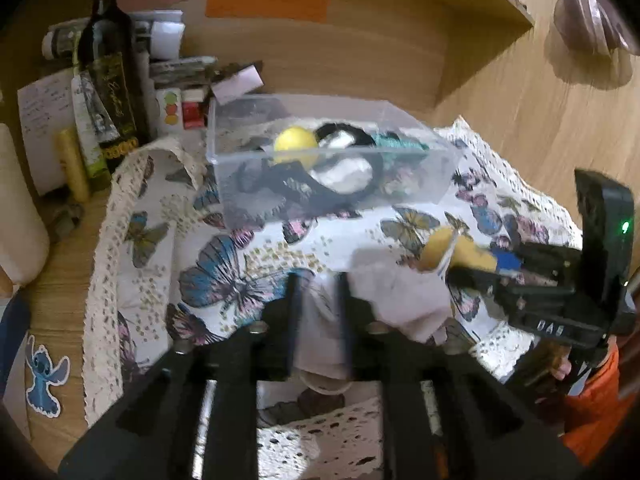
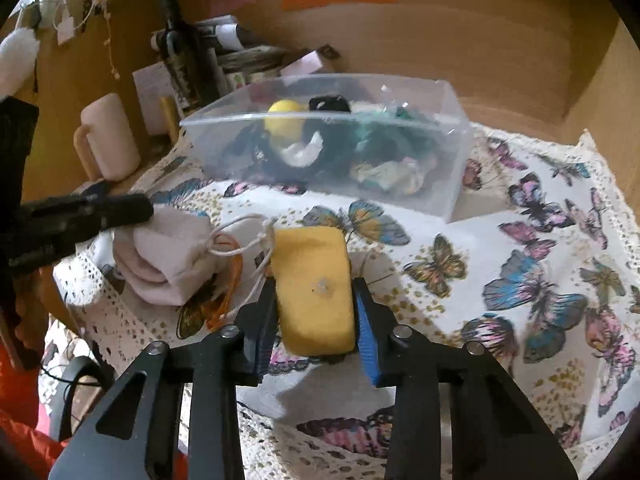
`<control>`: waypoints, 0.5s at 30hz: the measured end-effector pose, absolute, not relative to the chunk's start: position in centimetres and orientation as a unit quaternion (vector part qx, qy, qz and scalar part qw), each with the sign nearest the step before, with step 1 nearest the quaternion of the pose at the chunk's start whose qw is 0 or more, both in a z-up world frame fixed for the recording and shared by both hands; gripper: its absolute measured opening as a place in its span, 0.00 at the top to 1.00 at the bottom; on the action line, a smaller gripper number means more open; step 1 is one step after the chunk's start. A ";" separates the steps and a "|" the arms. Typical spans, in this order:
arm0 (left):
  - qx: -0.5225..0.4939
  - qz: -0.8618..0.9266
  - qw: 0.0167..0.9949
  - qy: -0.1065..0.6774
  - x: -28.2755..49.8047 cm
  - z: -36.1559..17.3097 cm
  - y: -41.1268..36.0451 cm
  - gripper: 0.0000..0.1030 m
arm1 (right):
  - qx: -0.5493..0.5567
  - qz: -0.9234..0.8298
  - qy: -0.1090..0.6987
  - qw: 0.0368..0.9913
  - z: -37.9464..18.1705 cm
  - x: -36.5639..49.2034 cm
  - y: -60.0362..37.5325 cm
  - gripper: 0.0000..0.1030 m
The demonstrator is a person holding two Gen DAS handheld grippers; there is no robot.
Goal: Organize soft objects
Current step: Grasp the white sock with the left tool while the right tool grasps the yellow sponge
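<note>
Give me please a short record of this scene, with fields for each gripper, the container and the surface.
left gripper: closed on the pale cloth pouch, which has a drawstring
right gripper: closed on the yellow sponge
container: clear plastic box, open top, behind both items
box contents: a yellow ball, dark and teal soft items
surface: butterfly-print cloth with lace edge, on a wooden desk
background: dark bottle, pink mug

left gripper [image 1: 318,292] fingers clamped, right gripper [image 2: 316,304] fingers clamped
</note>
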State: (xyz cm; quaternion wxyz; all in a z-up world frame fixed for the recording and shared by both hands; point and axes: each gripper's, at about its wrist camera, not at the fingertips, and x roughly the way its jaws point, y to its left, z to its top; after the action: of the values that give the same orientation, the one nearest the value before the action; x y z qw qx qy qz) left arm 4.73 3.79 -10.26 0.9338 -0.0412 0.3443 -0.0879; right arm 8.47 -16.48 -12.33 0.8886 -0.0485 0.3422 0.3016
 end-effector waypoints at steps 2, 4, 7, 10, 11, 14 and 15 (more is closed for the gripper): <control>-0.051 -0.091 0.932 0.347 4.6 -10.7 3.6 0.26 | -0.039 0.295 0.334 0.894 -11.8 8.4 -17.1 0.69; -0.045 -0.088 0.932 0.348 4.6 -11.2 2.9 0.24 | -0.033 0.287 0.328 0.899 -11.3 8.4 -17.6 0.69; -0.039 -0.099 0.926 0.361 5.0 -12.1 2.1 0.24 | -0.029 0.277 0.320 0.906 -10.7 8.3 -18.4 0.69; -0.055 -0.125 0.919 0.370 5.5 -13.0 1.6 0.50 | -0.023 0.272 0.315 0.909 -10.3 8.1 -19.0 0.69; -0.059 -0.140 0.915 0.373 5.6 -13.1 1.4 0.61 | -0.021 0.272 0.315 0.909 -10.3 8.1 -19.1 0.69; -0.061 -0.150 0.917 0.364 5.5 -12.4 1.0 0.80 | -0.018 0.269 0.313 0.911 -10.1 7.9 -19.4 0.69; -0.057 -0.148 0.919 0.360 5.5 -12.1 0.9 0.80 | -0.018 0.269 0.311 0.911 -9.9 7.9 -19.4 0.69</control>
State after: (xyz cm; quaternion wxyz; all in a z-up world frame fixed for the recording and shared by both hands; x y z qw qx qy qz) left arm 5.49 0.86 -12.14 0.9191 -0.0574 0.3605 -0.1481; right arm 7.94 -19.42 -9.94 0.9112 -0.0179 0.3112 0.2693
